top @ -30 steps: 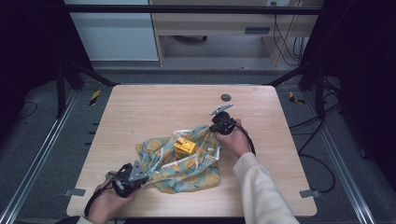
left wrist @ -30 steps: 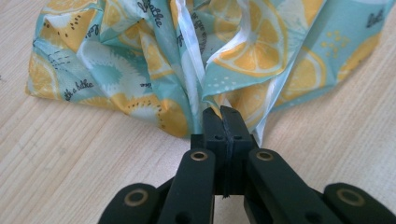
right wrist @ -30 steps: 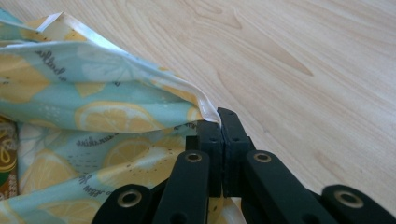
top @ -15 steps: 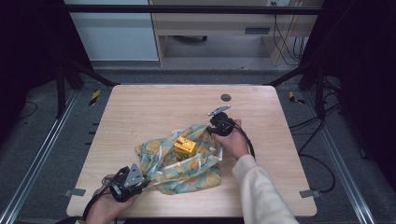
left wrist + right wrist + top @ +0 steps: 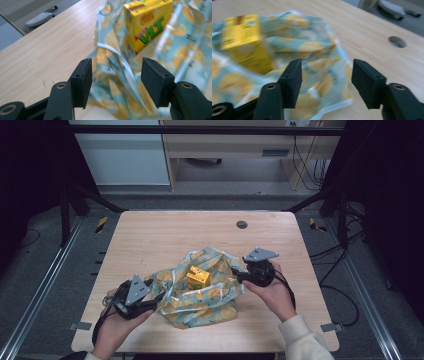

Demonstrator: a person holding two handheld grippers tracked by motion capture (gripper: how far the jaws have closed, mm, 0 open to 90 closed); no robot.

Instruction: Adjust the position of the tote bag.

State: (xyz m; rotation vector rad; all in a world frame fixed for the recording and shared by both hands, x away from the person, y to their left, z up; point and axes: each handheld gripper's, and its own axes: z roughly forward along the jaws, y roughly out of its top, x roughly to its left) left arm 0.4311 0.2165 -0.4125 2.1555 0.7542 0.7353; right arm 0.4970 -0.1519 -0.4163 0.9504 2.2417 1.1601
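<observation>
Pale wood-grain surface [image 5: 150,240], squarish with rounded corners, smooth and matte, carried on a dark metal frame. A small round dark hole [image 5: 242,224] set into it toward 12 o'clock, seen again in the right gripper view [image 5: 397,41] as an oval cut-out.

Near the middle, slightly toward 6 o'clock: a crumpled bag [image 5: 200,295] of thin, crinkly material, pale blue-green printed with yellow-orange fruit shapes and edged with a white strip, spread open and rumpled into soft folds. Same print close up in the left gripper view [image 5: 117,75] and, blurred, in the right gripper view [image 5: 322,70].

Inside the open bag, standing upright: a small yellow carton [image 5: 198,277], box-shaped with sharp edges, glossy card with green and red lettering [image 5: 146,22]; blurred in the right gripper view [image 5: 247,42].

At 8 o'clock of the bag, the left gripper [image 5: 156,299], held in a hand [image 5: 117,327], grey three-cornered plate on top; black blocky jaws spread wide apart, a fold of the bag with its white strip lying between them, not pinched [image 5: 116,80].

At 3 o'clock of the bag, the right gripper [image 5: 235,276], held in the other hand [image 5: 275,295] with a light sleeve, likewise topped by a grey plate; jaws parted wide, the bag's edge between and beneath them, not clamped [image 5: 325,82].
</observation>
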